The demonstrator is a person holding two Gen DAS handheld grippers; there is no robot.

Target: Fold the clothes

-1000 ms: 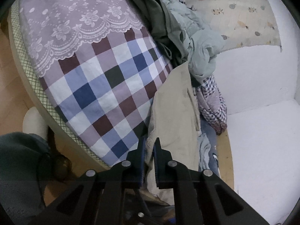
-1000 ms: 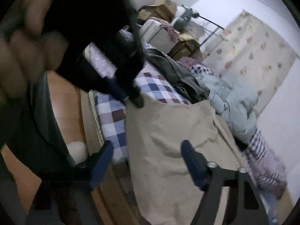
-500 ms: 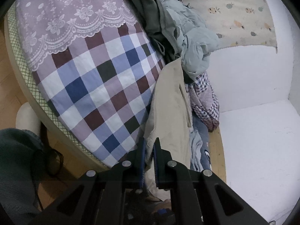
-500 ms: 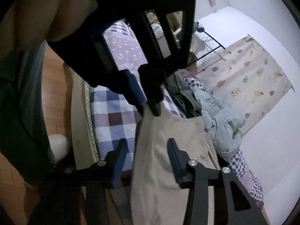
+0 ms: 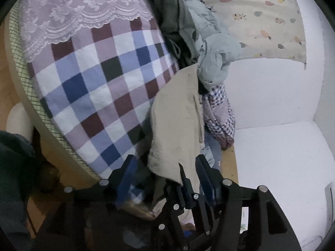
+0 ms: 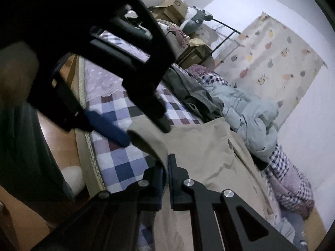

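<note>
fingers of the right gripper [image 6: 166, 167] are clenched nearly together on the upper hem of the beige garment [image 6: 201, 152], pinching a fold of its cloth. the left gripper [image 5: 165, 169] stands spread wide, its fingers either side of the garment's lower edge without pinching it; one blue pad [image 6: 108, 130] shows beside the hem in the right view. the garment hangs over the foot of the bed [image 5: 100, 87], draped across the checked quilt and leaning against the heap of unfolded clothes [image 5: 209, 48]. judging by this, the step in hand is getting the piece held up by its edge. the next move likely needs the left fingers to close on a second spot of hem so the cloth can be spread flat.
</note>
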